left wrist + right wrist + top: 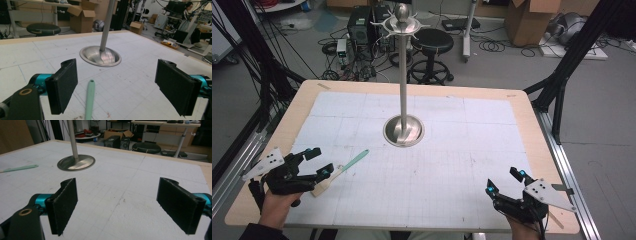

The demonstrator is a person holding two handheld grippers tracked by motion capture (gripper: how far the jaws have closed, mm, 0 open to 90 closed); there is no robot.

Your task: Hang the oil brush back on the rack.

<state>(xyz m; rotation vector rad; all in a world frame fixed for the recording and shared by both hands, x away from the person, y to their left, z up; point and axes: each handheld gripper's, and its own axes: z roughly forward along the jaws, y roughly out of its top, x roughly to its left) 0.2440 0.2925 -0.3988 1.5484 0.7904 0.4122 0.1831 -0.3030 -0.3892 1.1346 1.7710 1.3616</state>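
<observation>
A spatula with a mint-green handle and a pale wooden blade lies on the white mat at the left. My left gripper is open right beside it, its jaws on either side of the handle without touching. A tall steel stand with hooks at its top rises from a round base in the middle of the mat. At the front right, my right gripper is open over bare mat, with nothing between its jaws. It sees the base and the green handle far off.
The white gridded mat covers most of a wooden table. Behind the table are a black stool, computer cases, cables and cardboard boxes. Black frame legs stand at both sides.
</observation>
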